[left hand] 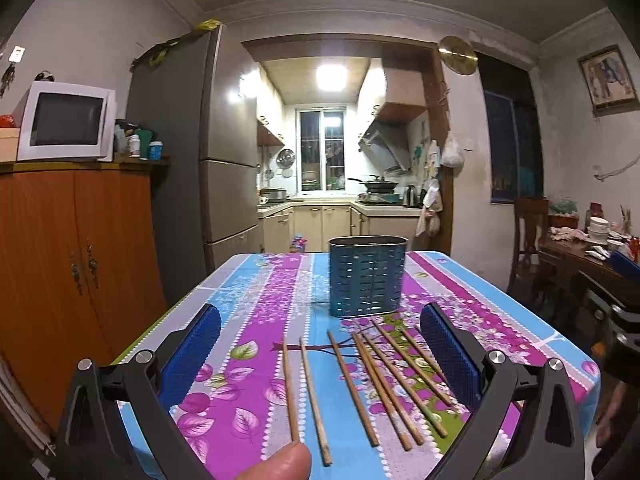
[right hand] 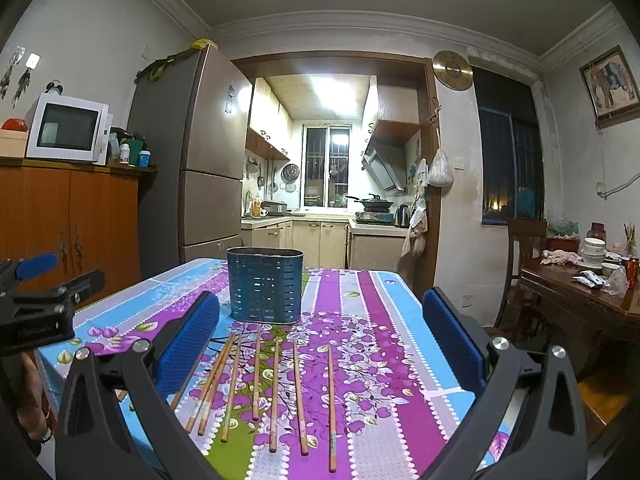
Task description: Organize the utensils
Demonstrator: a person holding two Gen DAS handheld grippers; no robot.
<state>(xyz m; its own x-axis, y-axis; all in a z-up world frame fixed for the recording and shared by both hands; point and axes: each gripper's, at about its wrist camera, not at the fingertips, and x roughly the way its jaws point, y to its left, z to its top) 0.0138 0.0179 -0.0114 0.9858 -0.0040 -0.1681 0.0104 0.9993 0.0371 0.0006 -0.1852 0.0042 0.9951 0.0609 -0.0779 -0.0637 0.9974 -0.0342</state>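
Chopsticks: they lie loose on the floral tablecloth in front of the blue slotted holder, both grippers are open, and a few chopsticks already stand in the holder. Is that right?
Not quite. No chopsticks show above the rim of the blue slotted holder; in the right wrist view they all lie on the floral tablecloth. The chopsticks are loose in front of it, and the left gripper and right gripper are both open.

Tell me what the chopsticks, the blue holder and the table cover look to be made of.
Chopsticks: likely bamboo or wood, matte brown, faint grain.
Blue holder: probably painted sheet metal, thin wall punched with slots, slight sheen.
Table cover: seemingly plastic or oilcloth, glossy floral print; could be fabric.
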